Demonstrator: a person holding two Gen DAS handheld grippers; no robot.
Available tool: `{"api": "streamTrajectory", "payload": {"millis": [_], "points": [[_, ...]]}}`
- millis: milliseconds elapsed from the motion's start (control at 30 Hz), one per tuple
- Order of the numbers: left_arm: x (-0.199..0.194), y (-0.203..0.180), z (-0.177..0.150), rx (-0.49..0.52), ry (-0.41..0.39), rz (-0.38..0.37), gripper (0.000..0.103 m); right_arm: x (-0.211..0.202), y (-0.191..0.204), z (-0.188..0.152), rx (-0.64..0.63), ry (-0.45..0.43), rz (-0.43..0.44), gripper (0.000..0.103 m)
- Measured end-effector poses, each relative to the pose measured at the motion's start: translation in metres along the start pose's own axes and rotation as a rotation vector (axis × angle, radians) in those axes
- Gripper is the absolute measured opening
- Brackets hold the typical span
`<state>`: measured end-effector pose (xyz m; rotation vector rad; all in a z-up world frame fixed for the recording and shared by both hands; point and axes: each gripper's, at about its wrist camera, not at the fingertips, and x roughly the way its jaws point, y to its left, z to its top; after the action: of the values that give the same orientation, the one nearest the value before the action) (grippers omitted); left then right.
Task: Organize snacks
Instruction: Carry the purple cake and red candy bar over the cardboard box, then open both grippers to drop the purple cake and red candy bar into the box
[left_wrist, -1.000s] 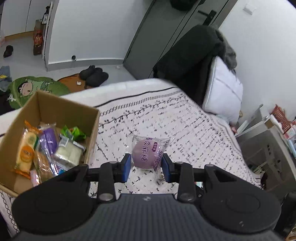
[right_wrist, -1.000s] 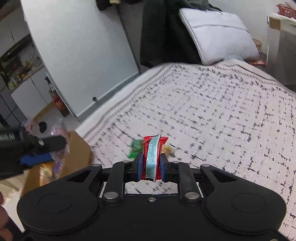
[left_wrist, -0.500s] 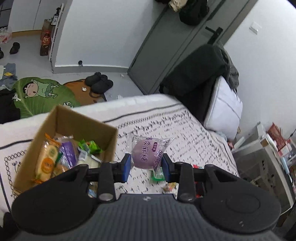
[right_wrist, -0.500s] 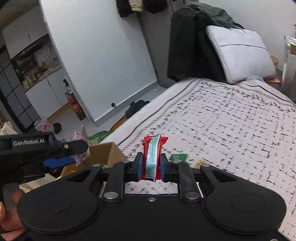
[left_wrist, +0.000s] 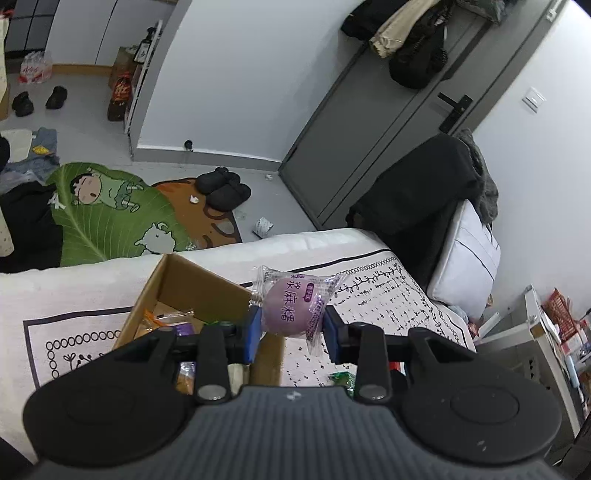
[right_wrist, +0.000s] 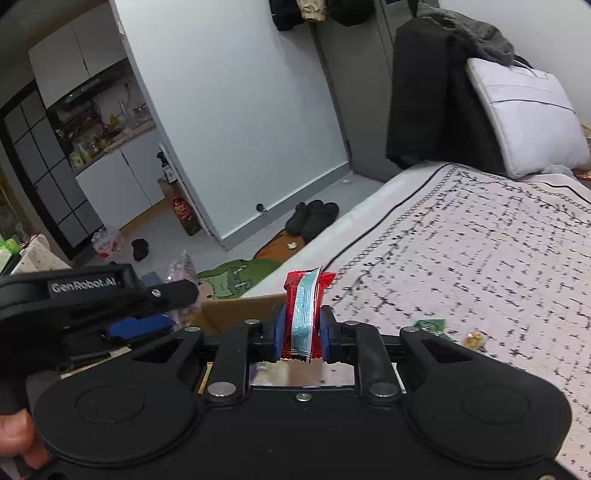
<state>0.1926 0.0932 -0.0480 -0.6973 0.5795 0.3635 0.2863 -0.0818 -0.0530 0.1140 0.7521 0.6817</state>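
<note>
My left gripper (left_wrist: 291, 332) is shut on a round purple snack in a clear wrapper (left_wrist: 290, 308), held in the air over the right wall of a brown cardboard box (left_wrist: 195, 286). The box sits on the bed and holds several wrapped snacks, mostly hidden behind the gripper. My right gripper (right_wrist: 301, 332) is shut on a red packet with a pale blue stripe (right_wrist: 304, 306), above the box's edge (right_wrist: 236, 310). The left gripper body (right_wrist: 92, 299) shows at the left of the right wrist view. A green wrapper (right_wrist: 430, 326) and a small yellow sweet (right_wrist: 472, 338) lie on the bedspread.
The bed has a white spread with a black pattern (right_wrist: 480, 258). A pillow (left_wrist: 465, 266) and dark clothes over a chair (left_wrist: 413, 199) stand at its head. On the floor lie a green cartoon mat (left_wrist: 110, 218), black slippers (left_wrist: 223, 188) and a grey door (left_wrist: 369, 122) behind.
Both grippers have risen and swung left towards the box, each still holding its snack. The box now lies under and just ahead of both grippers, and more floor shows beyond the bed.
</note>
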Motion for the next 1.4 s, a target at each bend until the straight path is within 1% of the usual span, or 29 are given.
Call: {"api": "streamTrajectory", "payload": {"millis": [133, 400, 633, 700, 833, 867, 933, 967, 1000, 1033, 1067, 1133, 1267, 1333, 1367, 1400], "points": [[0.005, 0.015, 0.005, -0.027, 0.008, 0.006, 0.034, 0.008, 0.011, 0.002, 0.001, -0.001, 0.022, 0.019], [0.013, 0.050, 0.019, -0.116, 0.025, 0.021, 0.034, 0.030, 0.029, 0.003, -0.006, 0.013, 0.061, 0.019], [0.022, 0.065, 0.026, -0.154, 0.024, 0.044, 0.034, 0.052, 0.035, -0.002, 0.010, 0.042, 0.091, 0.019], [0.028, 0.068, 0.025, -0.162, 0.037, 0.054, 0.035, 0.058, 0.036, -0.004, 0.016, 0.053, 0.097, 0.019], [0.039, 0.068, 0.022, -0.175, 0.065, 0.042, 0.036, 0.068, 0.038, -0.005, 0.027, 0.069, 0.105, 0.019], [0.040, 0.069, 0.021, -0.188, 0.066, 0.041, 0.037, 0.070, 0.039, -0.005, 0.032, 0.076, 0.097, 0.021], [0.043, 0.071, 0.020, -0.212, 0.061, 0.071, 0.040, 0.073, 0.035, -0.005, 0.047, 0.077, 0.077, 0.026], [0.043, 0.073, 0.020, -0.218, 0.057, 0.083, 0.041, 0.073, 0.034, -0.005, 0.052, 0.077, 0.078, 0.032], [0.043, 0.075, 0.020, -0.226, 0.053, 0.082, 0.046, 0.071, 0.032, -0.005, 0.056, 0.071, 0.079, 0.037], [0.042, 0.076, 0.020, -0.234, 0.048, 0.078, 0.050, 0.070, 0.030, -0.005, 0.056, 0.066, 0.075, 0.040], [0.041, 0.076, 0.020, -0.234, 0.041, 0.082, 0.051, 0.068, 0.028, -0.006, 0.055, 0.062, 0.067, 0.043], [0.039, 0.074, 0.021, -0.219, 0.027, 0.104, 0.057, 0.063, 0.023, -0.007, 0.052, 0.061, 0.053, 0.043], [0.039, 0.070, 0.020, -0.212, 0.036, 0.118, 0.060, 0.052, 0.013, -0.009, 0.051, 0.047, 0.015, 0.052], [0.040, 0.067, 0.019, -0.201, 0.039, 0.122, 0.062, 0.046, 0.008, -0.010, 0.044, 0.038, 0.001, 0.053], [0.039, 0.066, 0.019, -0.191, 0.036, 0.125, 0.064, 0.042, 0.006, -0.010, 0.043, 0.032, -0.004, 0.055], [0.038, 0.063, 0.018, -0.180, 0.031, 0.128, 0.069, 0.041, 0.003, -0.010, 0.042, 0.026, -0.008, 0.058]]}}
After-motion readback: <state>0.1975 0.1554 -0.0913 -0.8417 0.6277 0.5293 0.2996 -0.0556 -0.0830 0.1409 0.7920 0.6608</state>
